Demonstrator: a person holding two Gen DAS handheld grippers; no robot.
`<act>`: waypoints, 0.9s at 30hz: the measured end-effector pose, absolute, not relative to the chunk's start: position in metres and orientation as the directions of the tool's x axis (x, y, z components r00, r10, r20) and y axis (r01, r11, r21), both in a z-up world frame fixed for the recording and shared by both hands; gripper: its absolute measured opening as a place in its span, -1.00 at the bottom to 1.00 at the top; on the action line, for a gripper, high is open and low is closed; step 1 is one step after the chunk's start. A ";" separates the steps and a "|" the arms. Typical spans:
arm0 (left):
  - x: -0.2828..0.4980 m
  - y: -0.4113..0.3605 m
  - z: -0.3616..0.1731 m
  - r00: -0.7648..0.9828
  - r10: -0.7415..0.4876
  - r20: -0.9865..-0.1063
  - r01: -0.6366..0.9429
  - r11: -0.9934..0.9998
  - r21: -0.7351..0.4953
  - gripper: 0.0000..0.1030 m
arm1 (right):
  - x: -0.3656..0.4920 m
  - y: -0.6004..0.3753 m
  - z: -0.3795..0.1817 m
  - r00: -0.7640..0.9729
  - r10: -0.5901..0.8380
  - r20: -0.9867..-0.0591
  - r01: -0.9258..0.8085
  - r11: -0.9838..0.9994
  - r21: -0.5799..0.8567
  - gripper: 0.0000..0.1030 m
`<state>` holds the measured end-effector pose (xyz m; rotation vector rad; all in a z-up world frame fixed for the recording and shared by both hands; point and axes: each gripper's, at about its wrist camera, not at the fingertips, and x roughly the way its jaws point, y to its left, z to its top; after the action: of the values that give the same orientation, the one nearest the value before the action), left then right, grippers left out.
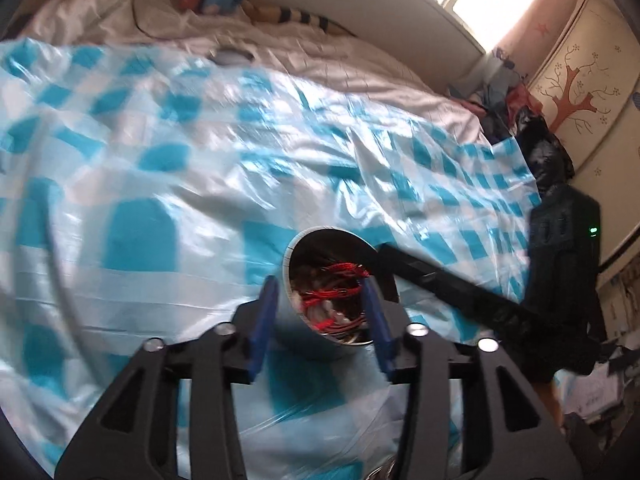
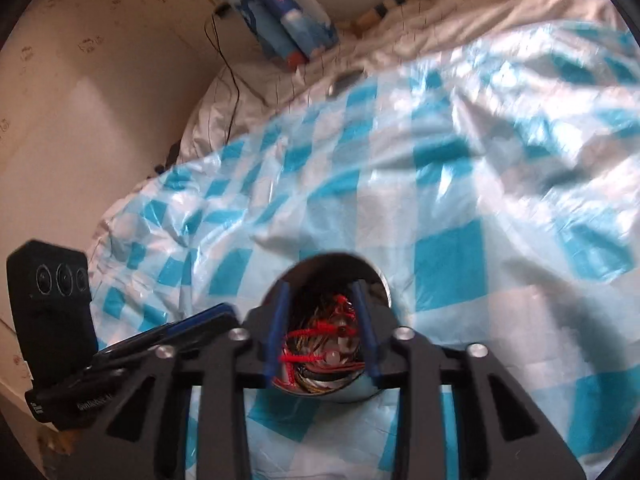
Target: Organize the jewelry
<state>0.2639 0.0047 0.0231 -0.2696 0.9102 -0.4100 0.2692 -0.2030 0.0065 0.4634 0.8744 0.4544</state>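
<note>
Lower centre: left tongs (image 1: 320, 312) clamp a metal tin (image 1: 320, 280) of red-corded jewelry (image 1: 334, 292). Right tongs (image 2: 322, 328) reach inside, grip unclear.

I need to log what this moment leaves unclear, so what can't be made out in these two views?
- Left wrist view: the metal tin holds red cords; individual pieces are too tangled to tell apart.
- Right wrist view: the right gripper reaches into the tin; whether its fingers pinch anything is hidden.
- Both views: the small object on the bed is blurred.
</note>
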 end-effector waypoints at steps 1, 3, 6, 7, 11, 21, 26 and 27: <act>0.256 0.008 0.028 0.565 -0.422 -0.709 0.223 0.905 -0.361 -0.08 | 0.265 -0.207 0.013 0.574 0.549 -0.608 -0.190 0.811 0.553 -0.34; 0.244 0.012 0.032 0.587 -0.383 -0.714 0.219 0.923 -0.315 -0.03 | 0.251 -0.216 0.026 0.599 0.537 -0.594 -0.193 0.817 0.544 -0.29; 0.218 0.018 0.034 0.616 -0.319 -0.720 0.201 0.948 -0.248 0.06 | 0.218 -0.229 0.038 0.603 0.533 -0.594 -0.192 0.819 0.540 -0.13; 0.210 0.020 0.034 0.621 -0.305 -0.722 0.195 0.952 -0.234 0.11 | 0.205 -0.233 0.038 0.602 0.530 -0.597 -0.189 0.821 0.539 -0.08; 0.161 0.027 0.018 0.627 -0.268 -0.731 0.152 0.963 -0.222 0.16 | 0.141 -0.252 0.018 0.571 0.520 -0.635 -0.137 0.823 0.552 -0.01; 0.135 0.001 0.019 0.654 -0.251 -0.713 0.203 0.967 -0.154 0.30 | 0.099 -0.246 -0.006 0.493 0.560 -0.666 -0.098 0.796 0.597 -0.01; 0.136 0.001 0.020 0.658 -0.235 -0.715 0.192 0.971 -0.141 0.31 | 0.100 -0.235 -0.012 0.465 0.539 -0.702 -0.110 0.823 0.558 -0.01; 0.137 0.002 0.020 0.660 -0.234 -0.714 0.190 0.971 -0.143 0.31 | 0.101 -0.236 -0.014 0.459 0.544 -0.702 -0.105 0.818 0.565 -0.01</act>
<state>0.1365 0.0019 0.0196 -0.0572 0.8162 -0.2396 0.1014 -0.2358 -0.0144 0.4849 1.0236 0.4198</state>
